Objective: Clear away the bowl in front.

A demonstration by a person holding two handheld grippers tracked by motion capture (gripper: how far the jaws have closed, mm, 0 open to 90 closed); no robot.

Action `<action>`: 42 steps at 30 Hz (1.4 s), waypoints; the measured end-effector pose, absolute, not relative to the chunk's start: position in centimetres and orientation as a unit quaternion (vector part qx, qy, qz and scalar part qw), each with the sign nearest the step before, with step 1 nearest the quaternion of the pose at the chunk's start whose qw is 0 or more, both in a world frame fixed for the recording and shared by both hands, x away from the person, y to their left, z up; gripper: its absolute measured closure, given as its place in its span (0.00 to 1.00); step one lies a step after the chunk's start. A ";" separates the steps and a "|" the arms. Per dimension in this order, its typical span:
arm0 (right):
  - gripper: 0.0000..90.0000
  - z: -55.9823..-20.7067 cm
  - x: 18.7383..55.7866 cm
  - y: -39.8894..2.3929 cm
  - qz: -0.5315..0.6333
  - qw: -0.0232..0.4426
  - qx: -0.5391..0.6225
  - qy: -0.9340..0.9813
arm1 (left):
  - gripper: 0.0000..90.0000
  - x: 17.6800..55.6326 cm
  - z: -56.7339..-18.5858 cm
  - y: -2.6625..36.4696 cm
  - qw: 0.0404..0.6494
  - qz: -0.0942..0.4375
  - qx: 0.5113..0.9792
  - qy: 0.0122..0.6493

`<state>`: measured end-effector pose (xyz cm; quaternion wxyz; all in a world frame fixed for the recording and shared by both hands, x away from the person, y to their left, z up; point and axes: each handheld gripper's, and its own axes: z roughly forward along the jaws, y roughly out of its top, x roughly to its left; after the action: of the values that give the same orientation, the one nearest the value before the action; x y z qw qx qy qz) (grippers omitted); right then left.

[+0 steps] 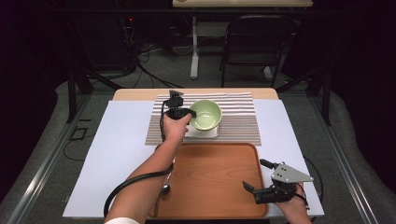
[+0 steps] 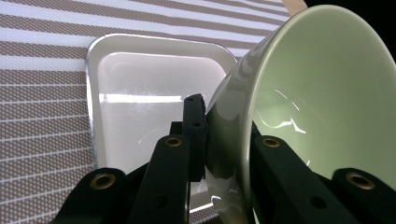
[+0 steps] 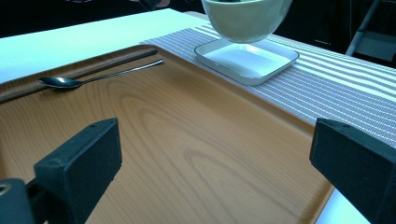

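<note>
A pale green bowl hangs just above a white square dish on the striped placemat. My left gripper is shut on the bowl's left rim. In the left gripper view the bowl is tilted, its wall pinched between the two black jaws, with the white dish below it. My right gripper stands open over the right side of the wooden tray, nothing between its pads. From the right gripper view the bowl floats clear of the dish.
A metal spoon lies at the tray's left edge, also seen as the spoon beside my left forearm. The striped placemat covers the table's far middle on a white sheet. A chair stands beyond the table.
</note>
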<state>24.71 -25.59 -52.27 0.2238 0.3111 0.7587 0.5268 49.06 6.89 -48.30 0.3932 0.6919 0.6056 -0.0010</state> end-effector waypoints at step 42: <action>0.02 -52.2 24.4 -25.4 0.528 0.225 0.306 0.760 | 0.90 40.0 -50.4 5.2 0.375 -0.056 0.783 0.493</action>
<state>24.45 -25.40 -52.17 0.2249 0.3060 0.7597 0.5278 40.03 5.17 -50.41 0.3753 0.7826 0.4935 -0.0563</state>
